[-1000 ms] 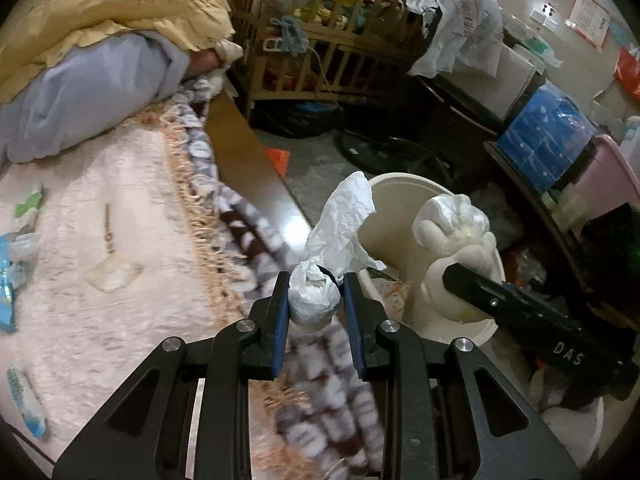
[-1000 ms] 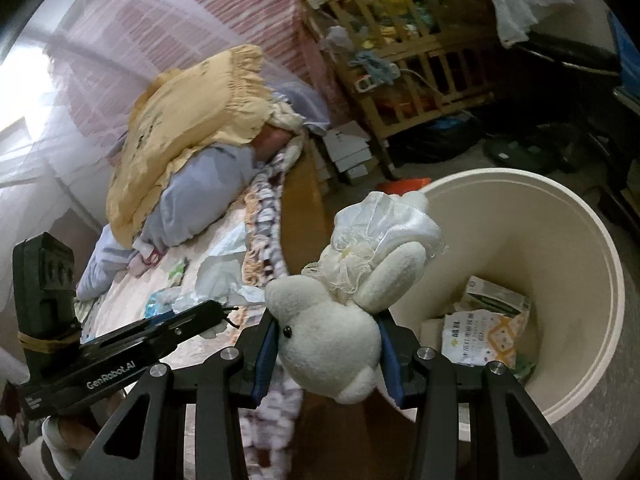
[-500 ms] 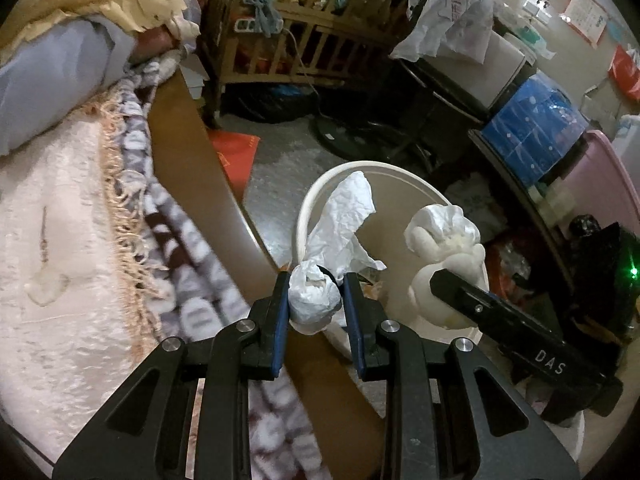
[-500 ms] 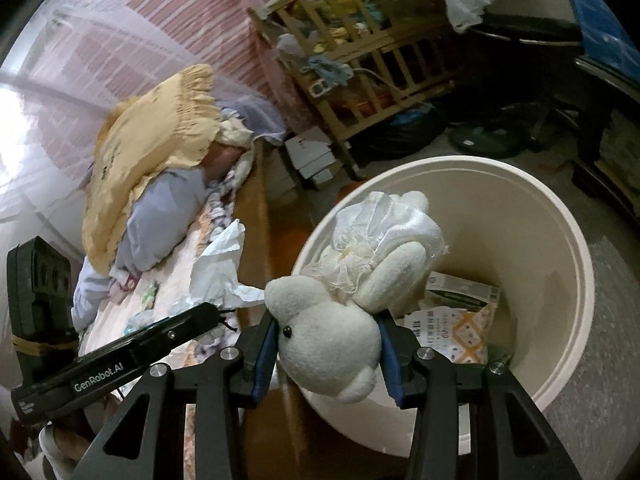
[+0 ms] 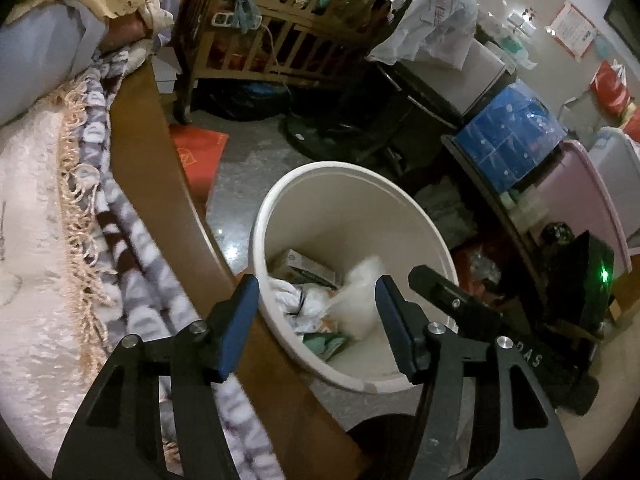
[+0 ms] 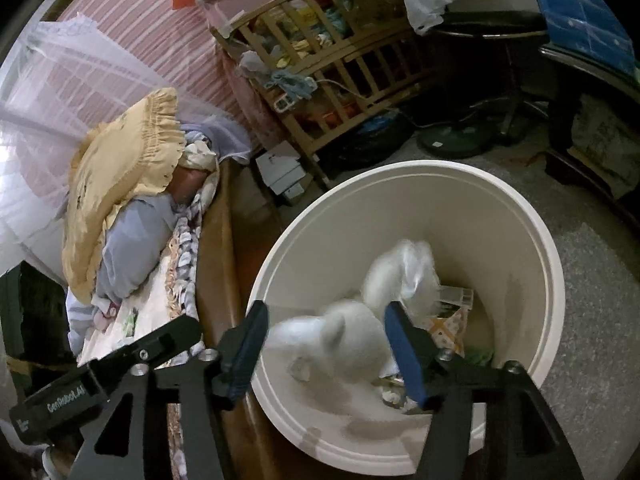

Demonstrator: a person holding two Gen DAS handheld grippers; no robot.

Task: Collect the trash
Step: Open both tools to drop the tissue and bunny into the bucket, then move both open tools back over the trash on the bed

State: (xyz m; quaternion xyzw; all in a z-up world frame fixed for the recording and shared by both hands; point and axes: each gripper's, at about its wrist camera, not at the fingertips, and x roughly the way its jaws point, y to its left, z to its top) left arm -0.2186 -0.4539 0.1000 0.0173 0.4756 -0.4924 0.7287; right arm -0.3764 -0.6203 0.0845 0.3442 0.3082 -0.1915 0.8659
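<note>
We are opening both jaws over white bin (image 6: 532, 216). Left gripper (image 5: 316, 320) now empty, crumpled tissue (image 5: 294, 300) gone from it, lying inside bin. Right gripper (image 6: 324, 352) releasing plush toy (image 6: 340, 340), blurred, dropping in. Both loads binned; more trash needing fetching.

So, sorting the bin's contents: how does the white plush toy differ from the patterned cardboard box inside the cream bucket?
The white plush toy is rounded, soft and motion-blurred; the patterned cardboard box is flat-sided, printed orange-and-white and sharp. The toy lies on top, the box partly buried. Both are inside the cream bucket.
</note>
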